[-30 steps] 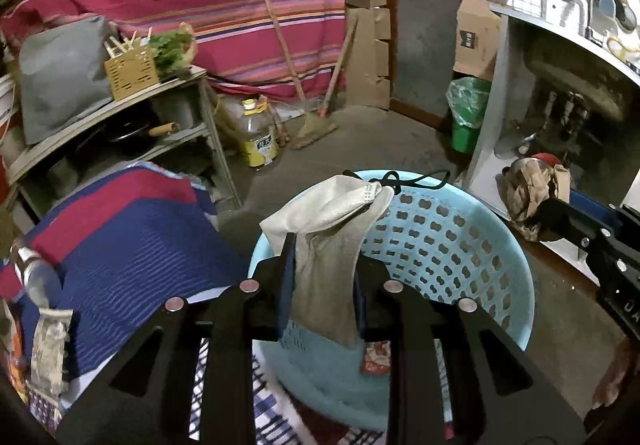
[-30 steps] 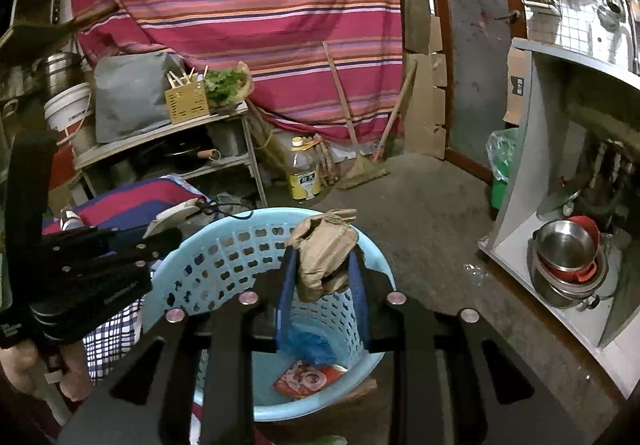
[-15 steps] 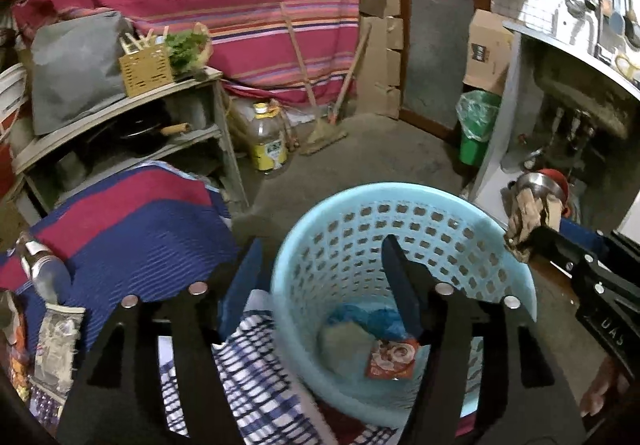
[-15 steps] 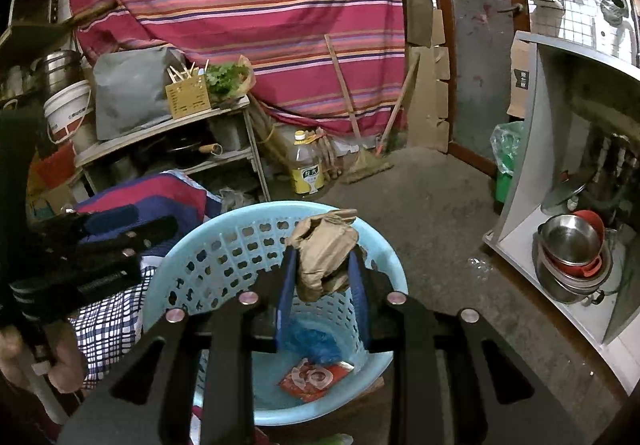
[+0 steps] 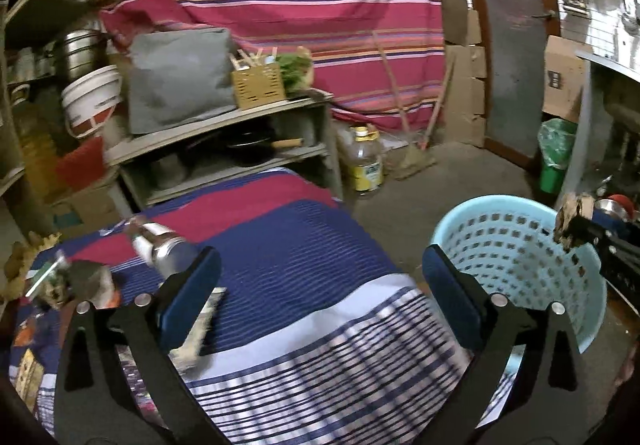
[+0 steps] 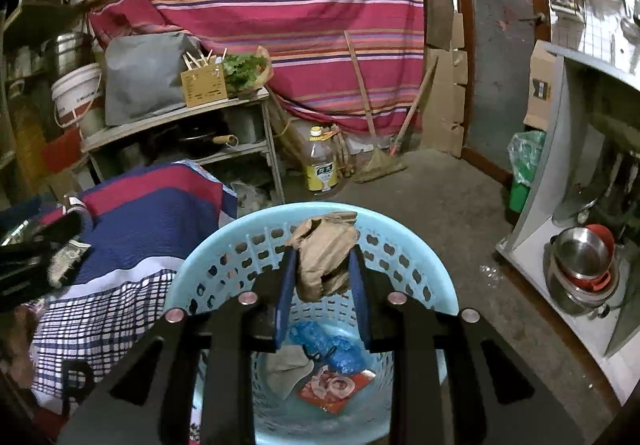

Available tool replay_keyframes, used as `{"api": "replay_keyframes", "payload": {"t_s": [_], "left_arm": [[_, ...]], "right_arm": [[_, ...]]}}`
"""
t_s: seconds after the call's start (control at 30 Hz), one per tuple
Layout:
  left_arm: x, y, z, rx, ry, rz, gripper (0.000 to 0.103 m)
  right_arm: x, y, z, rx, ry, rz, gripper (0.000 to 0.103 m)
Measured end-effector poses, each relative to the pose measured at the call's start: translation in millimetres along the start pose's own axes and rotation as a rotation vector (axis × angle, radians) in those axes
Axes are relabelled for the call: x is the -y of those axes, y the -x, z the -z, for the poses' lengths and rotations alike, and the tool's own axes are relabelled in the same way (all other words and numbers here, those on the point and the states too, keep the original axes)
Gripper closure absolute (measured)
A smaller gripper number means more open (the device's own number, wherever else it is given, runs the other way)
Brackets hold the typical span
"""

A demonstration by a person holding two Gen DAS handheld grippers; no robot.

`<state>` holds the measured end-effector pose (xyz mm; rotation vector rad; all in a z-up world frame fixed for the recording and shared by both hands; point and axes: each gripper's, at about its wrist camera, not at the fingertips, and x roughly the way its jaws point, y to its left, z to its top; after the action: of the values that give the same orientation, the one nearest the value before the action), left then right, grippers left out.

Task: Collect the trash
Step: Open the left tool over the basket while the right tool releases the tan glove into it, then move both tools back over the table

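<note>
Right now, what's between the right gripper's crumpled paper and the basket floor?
Only open air inside the light blue basket. In the right wrist view the crumpled brown paper hangs in the right gripper above the blue plastic bag and red wrapper.

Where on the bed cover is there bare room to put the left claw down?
Bare blue stripes between the bottle and the basket, ahead of the open left claw. Crowded at the left edge: wrappers and a packet.

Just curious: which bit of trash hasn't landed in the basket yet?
The crumpled brown paper, pinched in the right gripper above the blue basket; the others lie inside.
</note>
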<state>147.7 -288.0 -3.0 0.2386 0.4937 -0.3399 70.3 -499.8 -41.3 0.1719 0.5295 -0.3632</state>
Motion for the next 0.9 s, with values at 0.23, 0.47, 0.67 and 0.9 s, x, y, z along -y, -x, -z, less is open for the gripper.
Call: {"api": "replay_keyframes", "payload": {"t_s": [0.23,0.47,0.67,0.9], "left_arm": [[-45,16,9,0.002,0.061,-0.047,0.006],[-90,39,24,0.010,0.093,-0.098,0.006],[-139,67,40,0.013,0.096,-0.205,0.006],[-199,83,60,-0.010,0.149,-0.261,0.006]], "right_arm": [[-14,-3,-6,-0.007,0.027,0.034,0.037],[-43,39,-15,0.071,0.051,-0.010,0.022],[-79,63,-13,0.095,0.046,-0.086,0.020],[-137,68,-6,0.082,0.089,-0.149,0.020]]}}
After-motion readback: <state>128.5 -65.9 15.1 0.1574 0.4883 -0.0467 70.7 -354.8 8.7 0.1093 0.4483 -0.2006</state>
